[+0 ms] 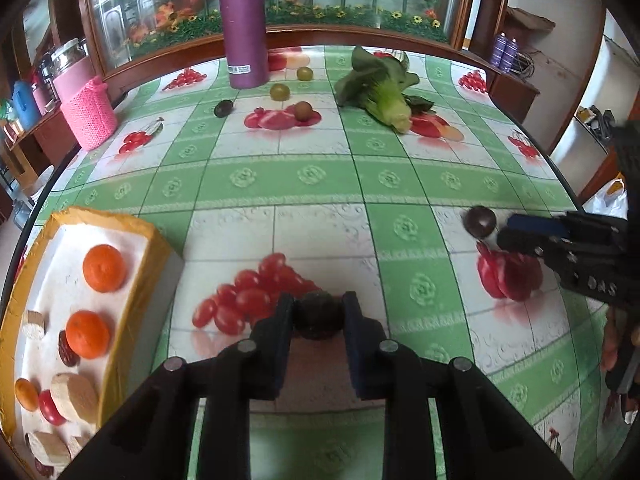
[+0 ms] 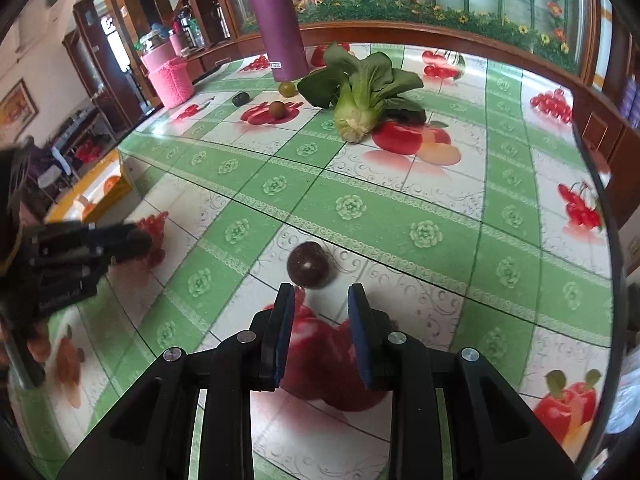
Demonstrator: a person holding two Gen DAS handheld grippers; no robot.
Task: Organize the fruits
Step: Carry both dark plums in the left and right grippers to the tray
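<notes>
My left gripper is shut on a dark round fruit, held just above the table near its front. A yellow-rimmed tray lies to its left with oranges, a red date and wooden discs inside. My right gripper is open, with a dark purple round fruit on the table just ahead of its fingertips, not between the pads. That fruit also shows in the left wrist view. Far back lie a dark fruit, two green ones and a brown one.
A purple flask stands at the back. A bok choy lies back right. A pink knitted holder sits at the far left edge. The table has a green checked cloth with printed fruit pictures. A wooden cabinet rims the far side.
</notes>
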